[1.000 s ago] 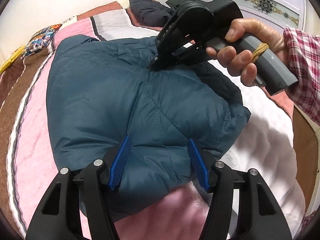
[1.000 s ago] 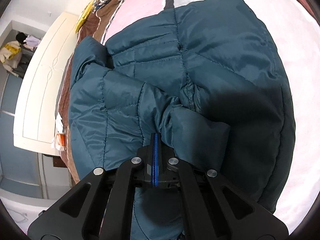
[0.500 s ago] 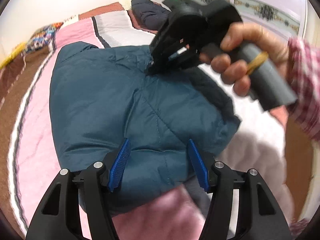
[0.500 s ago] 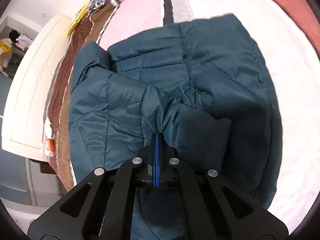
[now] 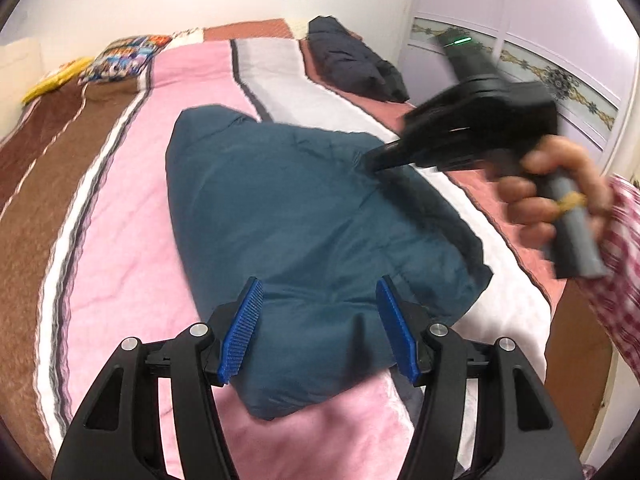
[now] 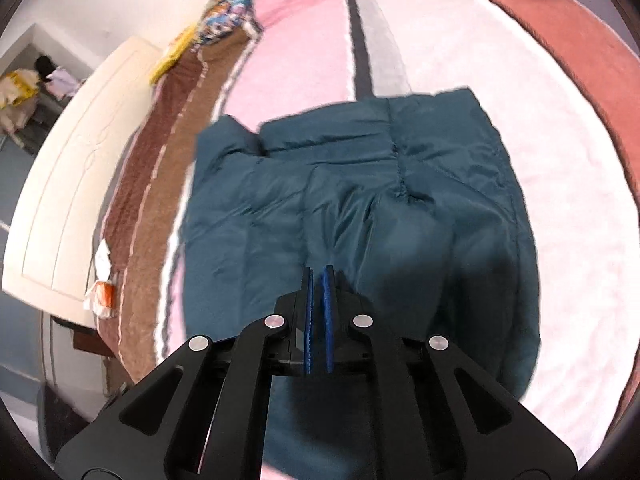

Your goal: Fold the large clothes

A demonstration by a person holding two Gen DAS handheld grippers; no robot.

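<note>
A teal quilted jacket lies folded into a bundle on the striped blanket. My left gripper is open, its blue pads standing wide over the jacket's near edge without pressing it. In the left wrist view my right gripper, held by a hand, hovers at the jacket's far top. In the right wrist view the right gripper has its jaws opening, with a thin slit between the pads and no fabric in it. The jacket lies flat below.
A dark folded garment lies at the bed's far end by a white wardrobe. A colourful pillow sits far left. A cream headboard borders the bed in the right wrist view.
The right gripper let go of the jacket fold it pinched and rose; the fold has settled flat. The left gripper also lifted and drew back, still wide.
</note>
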